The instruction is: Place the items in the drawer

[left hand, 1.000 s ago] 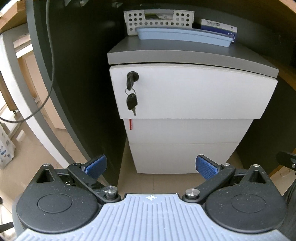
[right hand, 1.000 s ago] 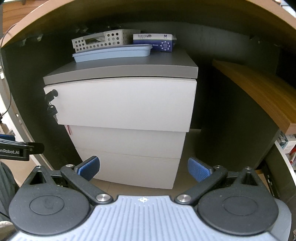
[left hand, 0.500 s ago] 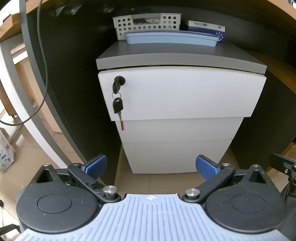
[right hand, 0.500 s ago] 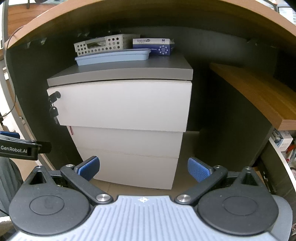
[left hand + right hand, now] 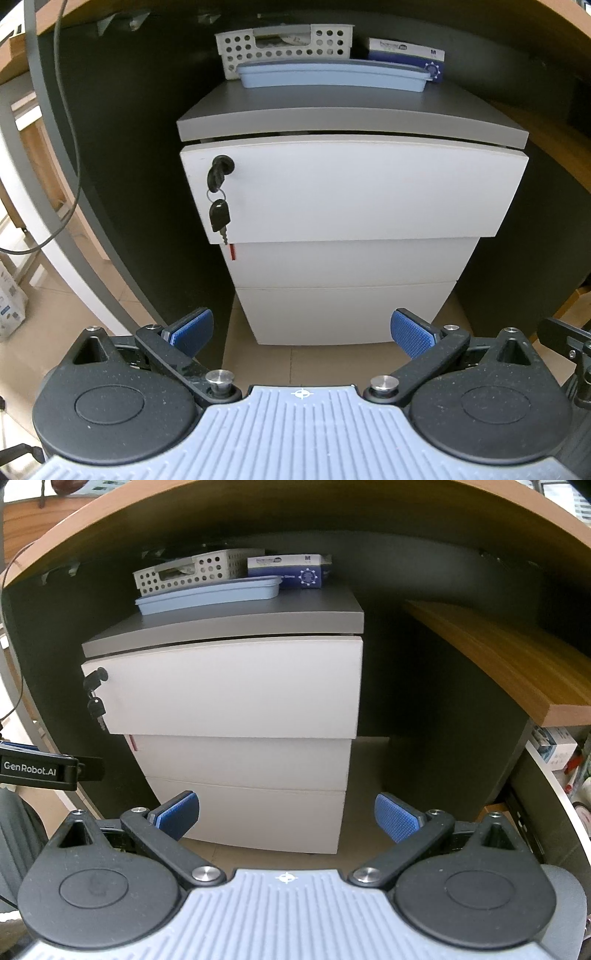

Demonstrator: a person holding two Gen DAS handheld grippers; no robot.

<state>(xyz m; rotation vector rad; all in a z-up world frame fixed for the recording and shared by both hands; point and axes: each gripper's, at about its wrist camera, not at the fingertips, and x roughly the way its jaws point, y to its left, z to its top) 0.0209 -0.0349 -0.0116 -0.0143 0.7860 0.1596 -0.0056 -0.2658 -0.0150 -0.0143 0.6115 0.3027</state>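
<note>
Under the desk (image 5: 509,657), from left to right: a cable (image 5: 70,155) hanging at the far left, then the white three-drawer cabinet (image 5: 351,258), a key (image 5: 220,216) dangling from the lock at the left end of its top drawer (image 5: 362,192), which stands slightly ajar below the grey top. On that top sit a perforated white basket (image 5: 284,46), a blue tray (image 5: 332,75) in front of it, and a box of gloves (image 5: 410,53) to the right. Both the left gripper (image 5: 301,328) and the right gripper (image 5: 286,812) hover well apart from the cabinet, fingers spread wide and grasping nothing.
</note>
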